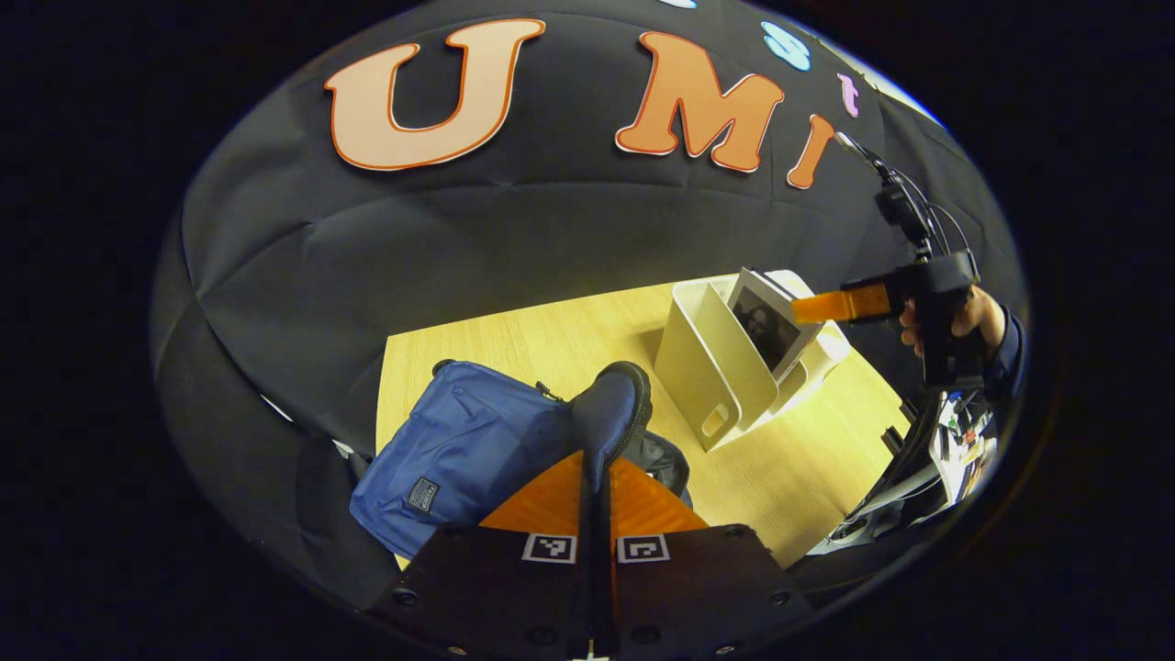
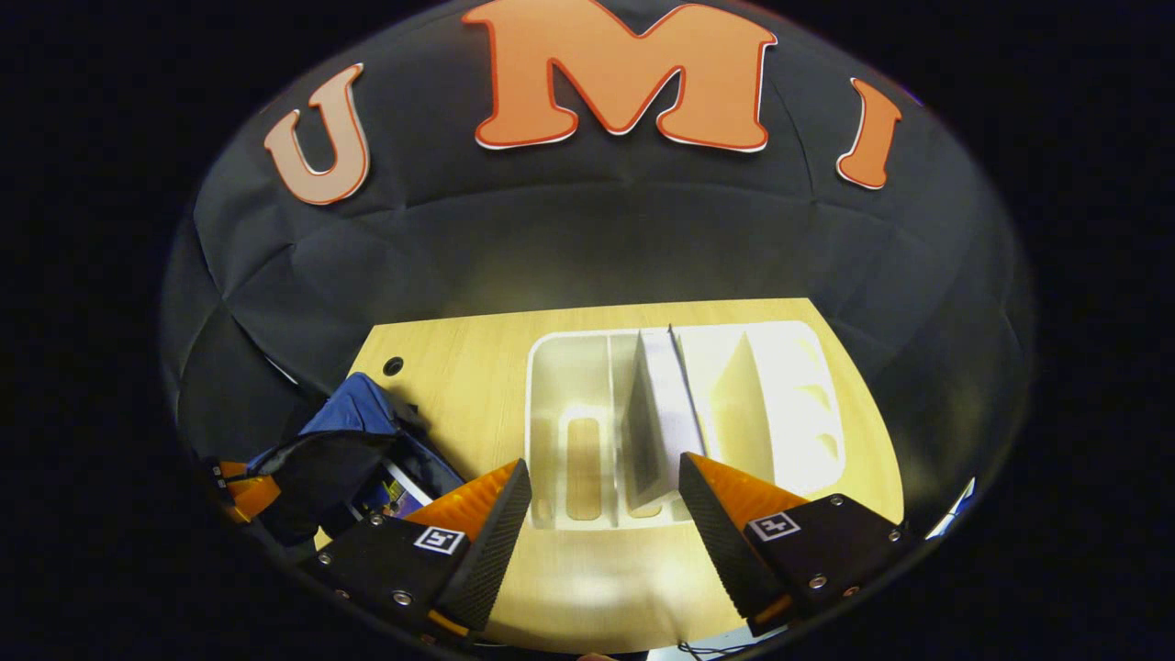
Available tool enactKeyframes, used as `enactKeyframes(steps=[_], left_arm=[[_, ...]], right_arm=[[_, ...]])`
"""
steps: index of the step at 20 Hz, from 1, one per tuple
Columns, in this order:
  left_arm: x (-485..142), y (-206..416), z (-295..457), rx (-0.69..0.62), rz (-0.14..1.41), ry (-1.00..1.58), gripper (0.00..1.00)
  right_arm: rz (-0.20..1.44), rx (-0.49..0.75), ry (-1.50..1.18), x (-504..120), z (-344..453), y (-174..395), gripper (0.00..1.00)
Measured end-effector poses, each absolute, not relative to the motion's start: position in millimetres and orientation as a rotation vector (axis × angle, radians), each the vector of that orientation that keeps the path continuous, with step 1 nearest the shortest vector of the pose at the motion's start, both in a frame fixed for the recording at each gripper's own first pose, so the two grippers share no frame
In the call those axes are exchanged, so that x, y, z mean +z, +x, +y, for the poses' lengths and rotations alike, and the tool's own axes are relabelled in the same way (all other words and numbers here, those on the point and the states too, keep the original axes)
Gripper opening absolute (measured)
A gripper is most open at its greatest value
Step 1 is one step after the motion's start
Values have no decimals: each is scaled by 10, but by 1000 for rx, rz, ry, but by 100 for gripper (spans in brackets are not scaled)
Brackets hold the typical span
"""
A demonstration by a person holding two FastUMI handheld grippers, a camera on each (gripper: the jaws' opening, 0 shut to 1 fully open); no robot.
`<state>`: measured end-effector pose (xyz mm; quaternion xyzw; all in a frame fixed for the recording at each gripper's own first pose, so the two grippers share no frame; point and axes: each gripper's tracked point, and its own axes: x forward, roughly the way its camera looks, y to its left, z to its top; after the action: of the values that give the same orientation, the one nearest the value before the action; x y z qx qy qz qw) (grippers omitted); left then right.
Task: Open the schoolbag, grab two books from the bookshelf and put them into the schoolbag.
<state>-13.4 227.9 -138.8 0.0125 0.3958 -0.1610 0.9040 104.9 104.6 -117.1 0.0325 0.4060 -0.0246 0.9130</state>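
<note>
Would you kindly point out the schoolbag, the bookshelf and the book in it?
schoolbag (image 1: 459,450), left gripper view, blue front panel.
bookshelf (image 2: 574,386), right gripper view, left compartment's floor.
book (image 2: 663,404), right gripper view, upright cover.

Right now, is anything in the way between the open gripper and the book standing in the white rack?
Nothing visible is. The right gripper is open, fingers apart, right in front of the book in the rack. The left gripper holds the bag's flap up.
</note>
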Motion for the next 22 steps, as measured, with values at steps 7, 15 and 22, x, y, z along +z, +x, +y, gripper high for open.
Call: enactKeyframes(steps=[7, 15, 22], left_arm=[[-1452, -140, 2271, -331, 831, -5, 2], [-1513, -128, 2304, -319, 849, -27, 2], [-1540, -116, 2311, -318, 861, -38, 2]], right_arm=[[962, -97, 2, -1299, 649, 1376, 96], [1178, -107, -12, -1817, 644, 1480, 71], [1217, -86, 16, -1664, 669, 1503, 32]])
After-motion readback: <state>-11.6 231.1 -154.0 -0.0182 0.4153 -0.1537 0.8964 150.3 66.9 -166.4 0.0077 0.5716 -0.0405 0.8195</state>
